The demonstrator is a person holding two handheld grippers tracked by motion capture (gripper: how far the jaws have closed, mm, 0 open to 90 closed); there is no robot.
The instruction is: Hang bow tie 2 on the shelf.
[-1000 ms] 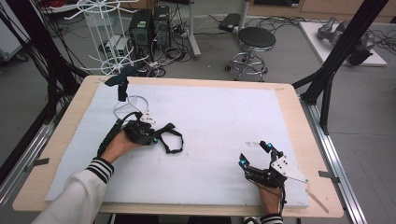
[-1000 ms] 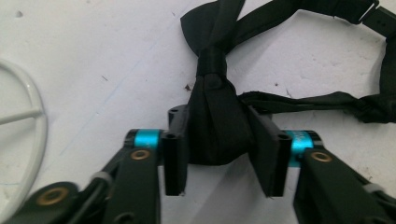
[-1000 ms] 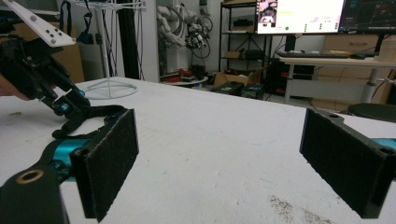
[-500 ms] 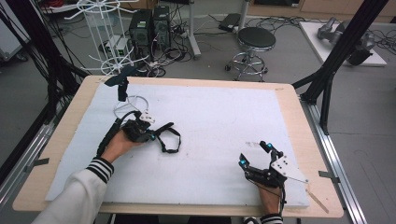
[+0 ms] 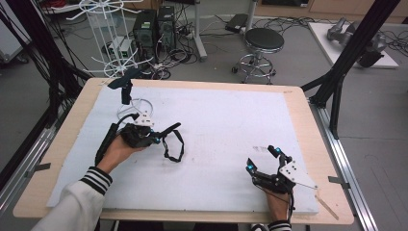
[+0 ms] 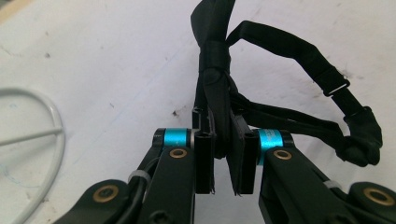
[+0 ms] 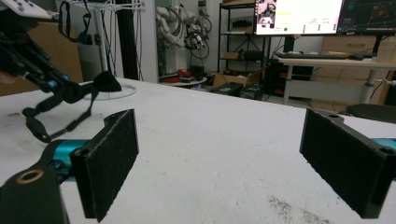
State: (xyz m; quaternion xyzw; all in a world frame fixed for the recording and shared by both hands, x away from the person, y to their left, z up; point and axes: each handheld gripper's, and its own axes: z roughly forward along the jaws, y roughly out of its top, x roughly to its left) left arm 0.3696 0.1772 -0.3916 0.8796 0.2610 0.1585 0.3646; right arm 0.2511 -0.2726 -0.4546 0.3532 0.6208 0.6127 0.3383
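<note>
The left claw (image 6: pixel 223 161) is clamped on a bunched fold of a black woven fabric strap with a small metal slide buckle (image 6: pixel 280 100), pinched between its two black pads, at about nine o'clock on the white foam-covered bench (image 5: pixel 231 125). The bite looks narrow and takes in only part of the bundle, so the likeliest trouble, judged from here, is the webbing sliding out under its own hanging weight if the hand rises quickly. The free loops trail toward three o'clock from the claw and rest on the bench, where they could drag, snag on the rough foam or twist further. A thin white wire ring stand (image 5: pixel 137 107) sits just beside the left hand at about eleven o'clock of it, and a swing that way could hook a loop over it or knock into its black clip-topped post (image 5: pixel 126 86). The strap itself is flat, limp black webbing, doubled over and held by a sewn keeper band above the pads, with one arc carrying the slider and a knotted lump at its far end. The right claw (image 5: pixel 263 160) rests at five o'clock on the bench, its jaws wide apart with nothing between its felt-faced pads (image 7: pixel 109 161), well apart from the strap.
</note>
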